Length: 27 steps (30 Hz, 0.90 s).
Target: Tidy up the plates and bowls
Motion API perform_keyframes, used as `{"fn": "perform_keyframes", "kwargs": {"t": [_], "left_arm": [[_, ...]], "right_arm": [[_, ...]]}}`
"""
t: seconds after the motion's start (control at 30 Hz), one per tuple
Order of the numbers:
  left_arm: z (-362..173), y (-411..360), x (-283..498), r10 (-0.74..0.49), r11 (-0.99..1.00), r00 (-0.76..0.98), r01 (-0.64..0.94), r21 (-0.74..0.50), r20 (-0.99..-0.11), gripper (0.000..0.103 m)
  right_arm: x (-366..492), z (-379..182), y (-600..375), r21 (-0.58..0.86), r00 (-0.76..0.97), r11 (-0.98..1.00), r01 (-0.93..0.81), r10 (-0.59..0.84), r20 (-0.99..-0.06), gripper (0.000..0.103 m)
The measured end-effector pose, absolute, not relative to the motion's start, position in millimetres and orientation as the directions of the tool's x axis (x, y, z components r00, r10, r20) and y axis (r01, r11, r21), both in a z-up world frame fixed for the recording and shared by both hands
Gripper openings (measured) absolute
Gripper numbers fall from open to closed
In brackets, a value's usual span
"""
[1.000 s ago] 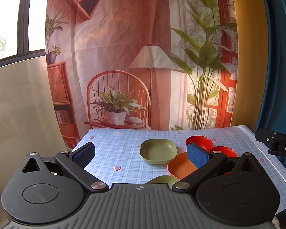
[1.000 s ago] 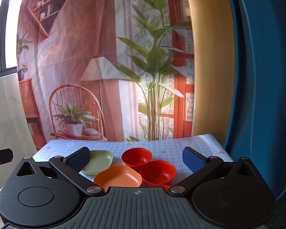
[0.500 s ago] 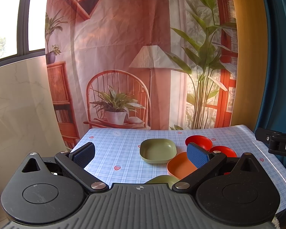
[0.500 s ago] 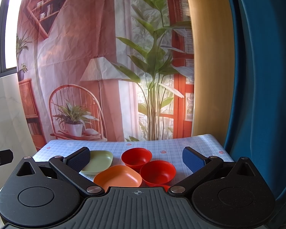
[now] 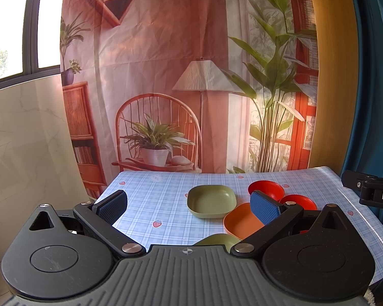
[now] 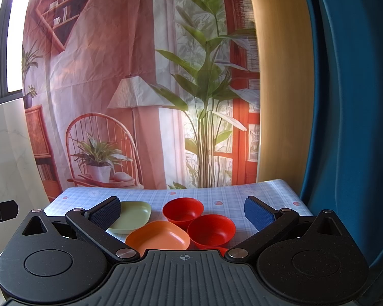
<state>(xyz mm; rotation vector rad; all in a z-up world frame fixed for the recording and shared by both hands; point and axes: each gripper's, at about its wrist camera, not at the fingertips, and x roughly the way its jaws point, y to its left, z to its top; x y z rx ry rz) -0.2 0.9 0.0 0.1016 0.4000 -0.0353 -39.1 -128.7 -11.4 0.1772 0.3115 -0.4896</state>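
Observation:
On the blue checked tablecloth (image 5: 150,193) lie a green square plate (image 5: 212,201), an orange square plate (image 5: 241,221), two red bowls (image 5: 266,189) (image 5: 297,202) and part of another green dish (image 5: 217,239) under my left gripper. In the right wrist view I see the green plate (image 6: 131,216), the orange plate (image 6: 158,237), the far red bowl (image 6: 183,209) and the near red bowl (image 6: 211,229). My left gripper (image 5: 187,207) is open and empty above the near table edge. My right gripper (image 6: 182,213) is open and empty, held before the bowls.
A printed backdrop (image 5: 191,76) hangs behind the table. A blue curtain (image 6: 349,102) is on the right, a marble wall (image 5: 25,140) on the left. The right gripper's body (image 5: 370,191) shows at the right edge of the left wrist view.

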Motion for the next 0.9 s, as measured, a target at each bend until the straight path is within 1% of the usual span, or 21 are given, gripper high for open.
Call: {"fn": "perform_keyframes", "kwargs": {"t": [0.43, 0.57, 0.7, 0.77, 0.9], "left_arm": [[-4, 0, 2, -0.011, 0.994, 0.918, 0.052, 0.093, -0.397, 0.103], [-9, 1, 9, -0.006, 0.994, 0.914, 0.049, 0.096, -0.405, 0.103], [-19, 1, 21, 0.008, 0.995, 0.908, 0.034, 0.093, -0.418, 0.103], [-26, 2, 26, 0.009, 0.996, 0.908, 0.027, 0.079, -0.419, 0.103], [-38, 3, 37, 0.011, 0.998, 0.907, 0.019, 0.066, -0.420, 0.103]], "right_arm": [[-40, -9, -132, 0.111, 0.842, 0.868, 0.484, -0.428, -0.327, 0.103], [-37, -18, -138, 0.138, 0.859, 0.873, 0.468, -0.413, -0.301, 0.103], [-35, -33, -145, 0.136, 0.874, 0.878, 0.460, -0.420, -0.245, 0.103], [-29, -41, -148, 0.136, 0.874, 0.878, 0.459, -0.419, -0.245, 0.103], [-15, -59, -150, 0.121, 0.862, 0.874, 0.471, -0.426, -0.275, 0.103]]}}
